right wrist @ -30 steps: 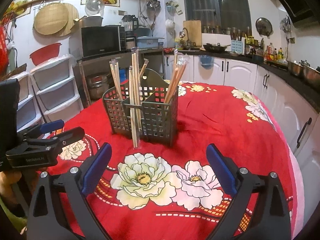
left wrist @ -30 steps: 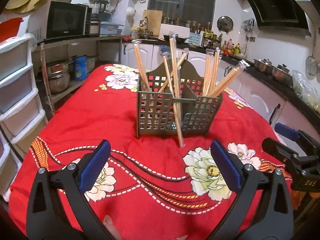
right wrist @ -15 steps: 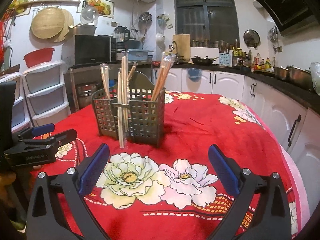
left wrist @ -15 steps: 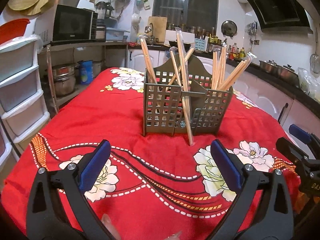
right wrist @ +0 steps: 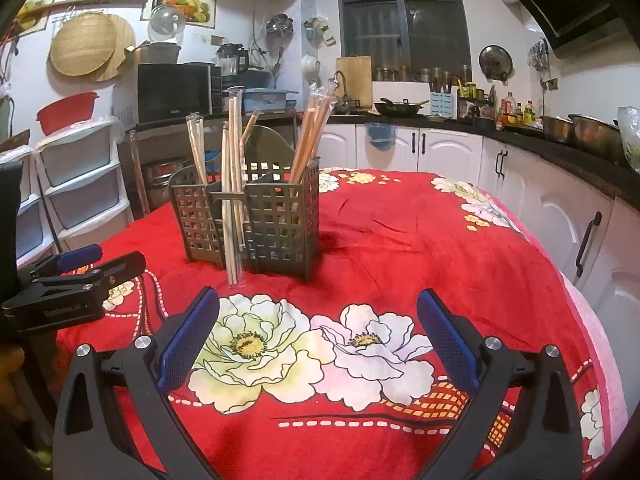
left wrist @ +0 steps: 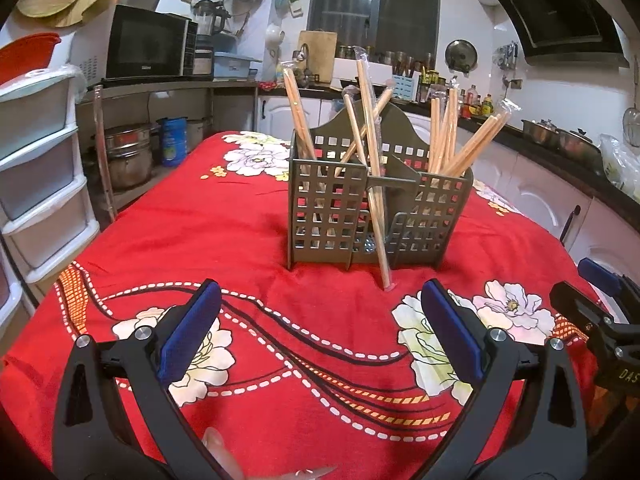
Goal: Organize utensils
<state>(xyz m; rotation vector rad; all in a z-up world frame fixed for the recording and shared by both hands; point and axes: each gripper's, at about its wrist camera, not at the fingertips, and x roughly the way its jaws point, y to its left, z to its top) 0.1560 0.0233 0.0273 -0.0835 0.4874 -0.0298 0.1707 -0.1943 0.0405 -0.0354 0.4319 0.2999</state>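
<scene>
On the table [left wrist: 248,232], the left gripper [left wrist: 320,332], spread wide and empty, has the stray chopstick pair [left wrist: 378,216] leaning near-upright against the caddy [left wrist: 328,208] at one o'clock, while the right gripper [right wrist: 316,336], equally wide and empty, sees it at eleven o'clock, similarly near.

Tabletop's covered in plush, velvety red cloth [left wrist: 224,240]; caddy [left wrist: 328,216] looks like matt grey plastic, chopsticks [left wrist: 374,184] pale wood wrapped in glossy clear film.
</scene>
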